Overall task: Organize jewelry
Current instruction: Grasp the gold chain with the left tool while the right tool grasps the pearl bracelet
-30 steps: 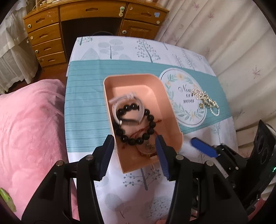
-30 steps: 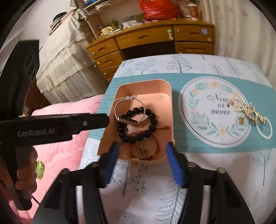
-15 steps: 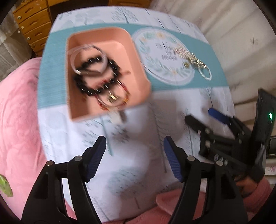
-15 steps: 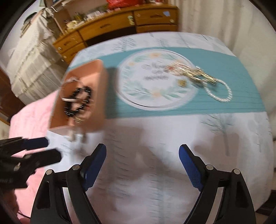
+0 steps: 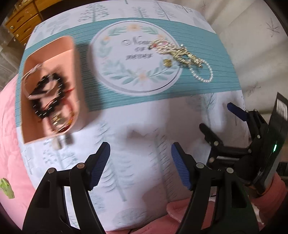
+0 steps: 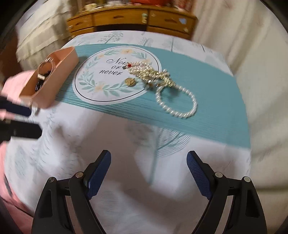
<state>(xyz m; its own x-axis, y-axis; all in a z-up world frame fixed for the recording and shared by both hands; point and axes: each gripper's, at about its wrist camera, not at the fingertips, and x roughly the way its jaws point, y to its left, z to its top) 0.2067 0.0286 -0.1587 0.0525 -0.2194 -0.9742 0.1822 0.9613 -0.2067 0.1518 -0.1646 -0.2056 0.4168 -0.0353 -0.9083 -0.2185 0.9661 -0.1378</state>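
A pink tray [image 5: 72, 54] stands at the table's left with a black bead bracelet [image 5: 41, 100], a silver bangle and red cord pieces in it. On the round printed motif lies a tangled pile of pearl and gold jewelry [image 5: 176, 52] [image 6: 151, 73], with a pearl bracelet [image 6: 194, 102] and a gold coin charm [image 6: 130, 81] beside it. My left gripper [image 5: 140, 145] hangs open over bare tablecloth near the front edge, right of the tray. My right gripper [image 6: 149, 153] is open too, short of the pearl bracelet. Neither holds anything.
A white and teal tree-print tablecloth [image 6: 126, 136] covers the small table. Pink bedding [image 5: 7, 126] lies left and in front of it. A wooden desk with drawers [image 6: 126, 16] stands behind, and pale curtains [image 5: 252, 36] hang at the right.
Both grippers have drawn back from the pink tray and swung right across the table. Their jaws stand wider than a second ago. The jewelry pile is now nearer in both views.
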